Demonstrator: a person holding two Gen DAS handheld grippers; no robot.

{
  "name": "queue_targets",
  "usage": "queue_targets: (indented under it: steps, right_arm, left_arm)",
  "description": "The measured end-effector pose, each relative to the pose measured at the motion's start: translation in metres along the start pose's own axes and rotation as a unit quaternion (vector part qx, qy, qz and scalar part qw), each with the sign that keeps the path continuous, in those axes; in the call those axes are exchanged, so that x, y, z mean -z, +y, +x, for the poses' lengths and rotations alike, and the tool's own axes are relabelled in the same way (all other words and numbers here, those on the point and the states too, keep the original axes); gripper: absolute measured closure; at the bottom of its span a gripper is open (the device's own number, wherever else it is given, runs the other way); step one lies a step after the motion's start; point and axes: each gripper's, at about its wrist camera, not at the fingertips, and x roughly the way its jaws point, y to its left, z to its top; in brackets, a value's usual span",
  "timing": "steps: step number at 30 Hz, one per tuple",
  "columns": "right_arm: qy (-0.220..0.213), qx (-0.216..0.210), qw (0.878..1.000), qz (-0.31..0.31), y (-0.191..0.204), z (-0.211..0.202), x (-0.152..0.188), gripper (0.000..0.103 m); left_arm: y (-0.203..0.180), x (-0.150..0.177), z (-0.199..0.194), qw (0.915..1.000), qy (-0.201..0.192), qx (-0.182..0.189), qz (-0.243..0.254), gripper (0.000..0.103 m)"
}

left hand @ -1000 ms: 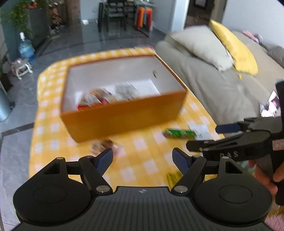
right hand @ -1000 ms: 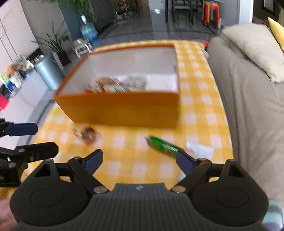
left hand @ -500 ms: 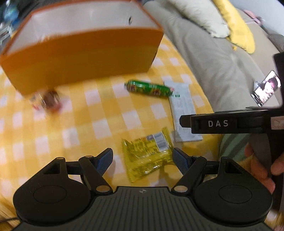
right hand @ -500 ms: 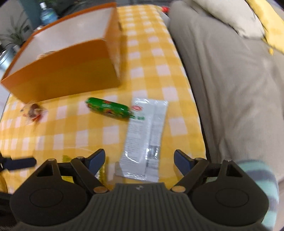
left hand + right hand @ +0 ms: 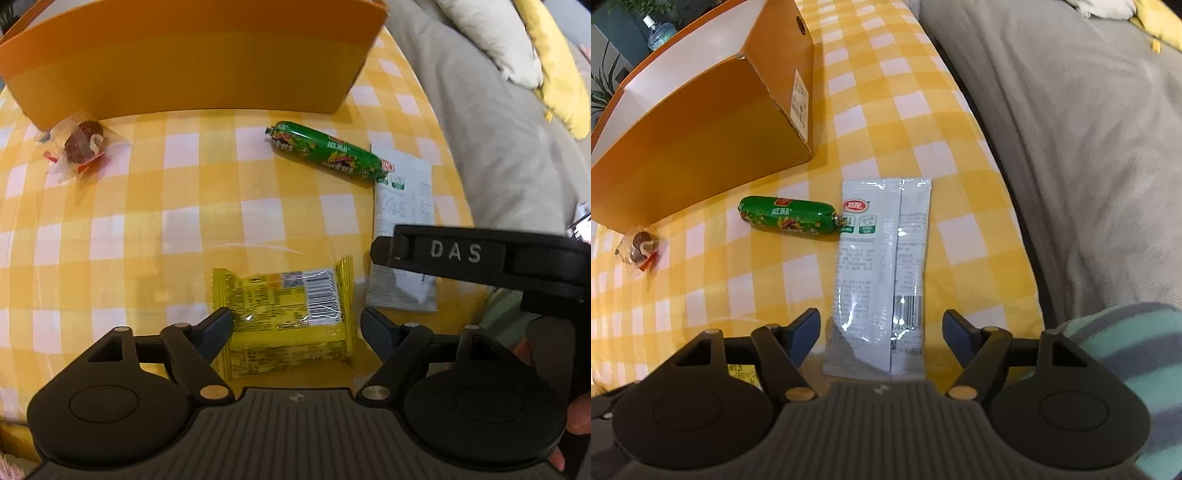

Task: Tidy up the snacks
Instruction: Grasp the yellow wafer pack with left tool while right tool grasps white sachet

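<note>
Lower centre of both views: each gripper sits low over its own packet, jaws spread, nothing pinched yet.
Left gripper (image 5: 295, 323): wide open, straddling the yellow packet (image 5: 286, 315); left finger tip looks to be at or touching the packet's left edge, right finger just beside its right edge.
Right gripper (image 5: 881, 326): wide open, straddling the near end of the white packet (image 5: 882, 273), a gap on both sides.
Other snacks: green sausage stick (image 5: 788, 218) mid-frame in the right view, its right end touching or overlapping the white packet's top left corner; clear-wrapped brown sweet (image 5: 83, 146) at upper left of the left view, close to the box front.
Orange box (image 5: 192, 59): across the top of the left view, upper left of the right view; inside not visible from here.
Surface (image 5: 147, 221): yellow check cloth, soft, prob. wrinkles under a scrape.
Step in hand (my read): pinch both packets, then carry to the box.
How to do it well: both packets lie flat & thin, so get finger tips right down to the cloth before closing; close slow so the film buckles up betw. the pads, not skids out.
Yellow packet: centre it more, left finger is crowding the edge.
White packet: lift the near end first, peel away from the sausage so it doesn't roll.
Risk: pinching cloth w/ the film; grippers near each other, keep them apart on the lift.
</note>
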Motion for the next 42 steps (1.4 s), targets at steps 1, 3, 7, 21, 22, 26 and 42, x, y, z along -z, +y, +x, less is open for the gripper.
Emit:
queue_targets:
  steps: [1, 3, 7, 21, 22, 26, 42]
  right_arm:
    - [-0.002, -0.002, 1.0, 0.0, 0.0, 0.001, 0.0, 0.033]
    - [-0.007, 0.0, 1.0, -0.005, 0.002, 0.002, -0.001, 0.033]
    - [-0.013, 0.015, 0.999, -0.028, 0.009, 0.004, 0.001, 0.034]
    - [-0.016, -0.036, 0.997, -0.068, 0.022, 0.003, 0.004, 0.054]
    - [-0.014, -0.04, 0.996, -0.075, 0.025, 0.003, 0.005, 0.054]
    - [-0.012, -0.044, 0.995, -0.092, 0.033, 0.004, 0.008, 0.053]
    - [-0.009, -0.024, 0.993, -0.112, 0.04, 0.007, 0.011, 0.038]
  left_arm:
    - [-0.003, 0.0, 0.001, 1.0, 0.001, -0.007, 0.006, 0.009]
    - [-0.006, 0.001, 0.004, 0.9996, 0.003, -0.022, 0.016, 0.008]
    - [0.002, 0.0, 0.004, 0.9992, 0.003, -0.038, 0.007, 0.008]
    - [0.057, -0.007, -0.006, 0.9966, -0.021, -0.08, 0.0, 0.011]
    - [0.063, -0.008, -0.007, 0.9963, -0.026, -0.082, 0.002, 0.011]
    - [0.083, -0.009, -0.011, 0.9974, -0.032, -0.063, -0.01, 0.008]
    - [0.101, 0.004, -0.031, 0.9922, -0.042, -0.092, -0.073, 0.008]
